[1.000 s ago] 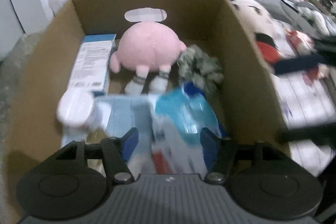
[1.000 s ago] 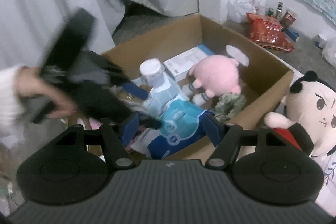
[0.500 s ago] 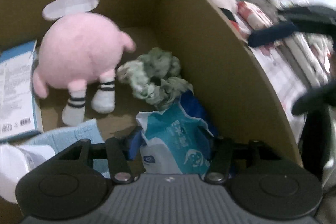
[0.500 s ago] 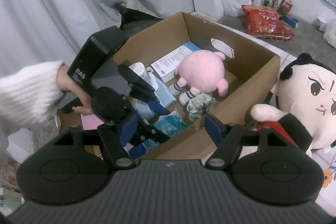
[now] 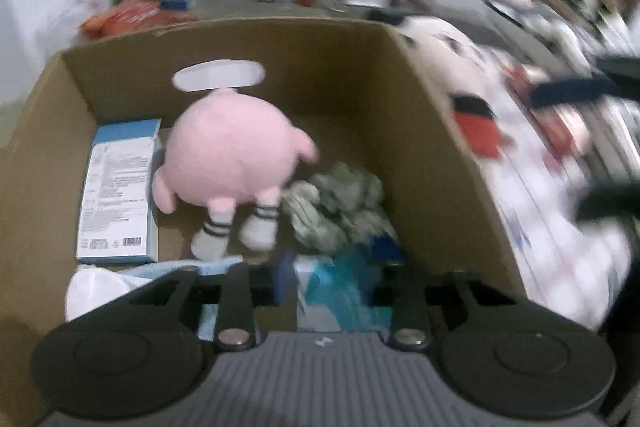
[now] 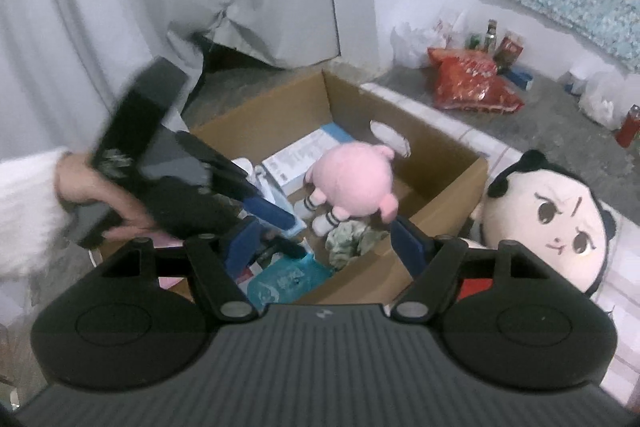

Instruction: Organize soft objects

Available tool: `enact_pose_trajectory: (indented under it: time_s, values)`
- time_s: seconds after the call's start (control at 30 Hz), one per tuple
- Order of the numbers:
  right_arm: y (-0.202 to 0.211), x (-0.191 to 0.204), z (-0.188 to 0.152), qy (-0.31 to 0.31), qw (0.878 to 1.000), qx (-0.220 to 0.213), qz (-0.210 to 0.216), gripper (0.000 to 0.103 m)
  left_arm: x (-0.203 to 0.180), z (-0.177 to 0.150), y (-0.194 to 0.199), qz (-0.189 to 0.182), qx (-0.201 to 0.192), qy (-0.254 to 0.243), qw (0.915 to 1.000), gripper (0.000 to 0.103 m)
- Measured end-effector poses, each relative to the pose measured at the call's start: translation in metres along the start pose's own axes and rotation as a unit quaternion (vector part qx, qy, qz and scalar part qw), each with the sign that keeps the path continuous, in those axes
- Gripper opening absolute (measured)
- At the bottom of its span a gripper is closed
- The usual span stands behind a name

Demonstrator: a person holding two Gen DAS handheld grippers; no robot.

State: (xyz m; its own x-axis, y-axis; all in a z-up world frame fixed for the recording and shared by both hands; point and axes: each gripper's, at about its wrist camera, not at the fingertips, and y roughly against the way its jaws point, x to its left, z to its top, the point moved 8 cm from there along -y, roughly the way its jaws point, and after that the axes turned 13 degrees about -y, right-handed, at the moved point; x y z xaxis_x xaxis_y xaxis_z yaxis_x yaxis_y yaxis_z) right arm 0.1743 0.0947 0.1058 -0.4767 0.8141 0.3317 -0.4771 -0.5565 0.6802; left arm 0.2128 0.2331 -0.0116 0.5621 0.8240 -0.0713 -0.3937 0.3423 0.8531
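Hovering inside cardboard box (image 5: 448, 163): left gripper (image 5: 332, 279) fingers just closing around teal packet (image 5: 340, 291), grip unclear; right gripper (image 6: 320, 243) fingers apart, empty.

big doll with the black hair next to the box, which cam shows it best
The right wrist view: the big doll lies just outside the cardboard box, its painted face, black hair and a red patch sharp and mostly unobstructed. The left wrist view catches the same doll only as a blurred strip past the box wall.

In the box (image 5: 440, 163): plush (image 5: 232, 159) at centre, carton (image 5: 118, 195) left, scrunchie (image 5: 336, 203) right — doll (image 6: 556, 215) outside.
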Motion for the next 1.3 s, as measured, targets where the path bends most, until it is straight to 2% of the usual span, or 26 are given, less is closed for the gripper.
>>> enact_pose_trajectory:
  time_s: [0.1,0.17,0.23,0.3,0.37,0.53,0.6,0.63,0.7,0.77,0.83,0.87,0.97,1.03,1.1,1.13,1.2,1.23,1.3]
  values:
    - [0.006,-0.004,0.002,0.001,1.000,-0.003,-0.002,0.073,0.007,0.014,-0.030,-0.005,0.017,0.013,0.9998,0.023]
    - [0.007,-0.007,0.003,0.000,1.000,-0.002,-0.001,0.073,0.005,0.018,-0.052,-0.028,0.039,0.020,0.9987,0.023]
    - [0.006,-0.012,0.002,0.000,1.000,0.001,-0.003,0.073,0.003,0.025,-0.066,-0.017,0.052,0.017,0.9984,0.014]
    - [0.004,-0.017,0.000,0.000,1.000,0.003,-0.006,0.073,0.004,0.031,-0.078,-0.009,0.052,0.028,0.9982,0.012]
    - [0.002,-0.023,-0.001,-0.008,1.000,0.002,-0.007,0.073,0.011,0.041,-0.084,0.000,0.034,0.061,0.9975,0.011]
    - [0.001,-0.036,-0.004,-0.023,1.000,0.003,-0.011,0.073,0.026,0.060,-0.079,0.037,-0.030,0.120,0.9916,0.010]
    - [0.002,-0.039,-0.004,-0.026,1.000,0.002,-0.012,0.073,0.027,0.064,-0.079,0.031,-0.032,0.127,0.9909,0.013]
    - [0.001,-0.040,-0.004,-0.026,1.000,0.001,-0.013,0.073,0.027,0.065,-0.078,0.037,-0.027,0.122,0.9914,0.020]
    - [0.003,-0.039,-0.004,-0.025,1.000,-0.001,-0.013,0.073,0.024,0.064,-0.075,0.045,-0.025,0.114,0.9922,0.024]
    - [0.006,-0.039,-0.004,-0.024,1.000,-0.005,-0.013,0.074,0.019,0.064,-0.065,0.040,-0.027,0.107,0.9932,0.023]
    - [0.011,-0.038,-0.003,-0.022,1.000,-0.010,-0.015,0.074,0.011,0.061,-0.053,0.038,-0.025,0.100,0.9939,0.009]
    - [0.013,-0.038,-0.003,-0.022,1.000,-0.013,-0.016,0.075,0.006,0.057,-0.049,0.021,-0.022,0.100,0.9945,0.007]
    - [0.017,-0.035,-0.004,-0.027,0.999,-0.014,-0.011,0.076,0.005,0.049,-0.062,-0.014,0.007,0.152,0.9882,0.006]
    - [0.019,-0.032,-0.005,-0.026,1.000,-0.014,-0.008,0.076,0.013,0.044,-0.085,-0.023,0.025,0.205,0.9782,0.004]
    - [0.020,-0.029,-0.008,-0.017,1.000,-0.012,-0.006,0.076,0.019,0.047,-0.104,-0.031,0.025,0.231,0.9722,0.004]
    - [0.021,-0.028,-0.008,-0.014,1.000,-0.012,-0.005,0.076,0.022,0.053,-0.107,-0.010,0.016,0.226,0.9739,0.004]
    - [0.022,-0.031,-0.008,-0.019,1.000,-0.010,-0.003,0.076,0.026,0.067,-0.107,0.040,0.003,0.182,0.9824,0.003]
    - [0.023,-0.032,-0.007,-0.026,1.000,-0.010,0.001,0.076,0.028,0.073,-0.106,0.055,-0.001,0.169,0.9840,0.004]
    - [0.025,-0.036,-0.006,-0.032,0.999,-0.012,0.002,0.076,0.029,0.076,-0.106,0.049,0.001,0.172,0.9839,0.004]
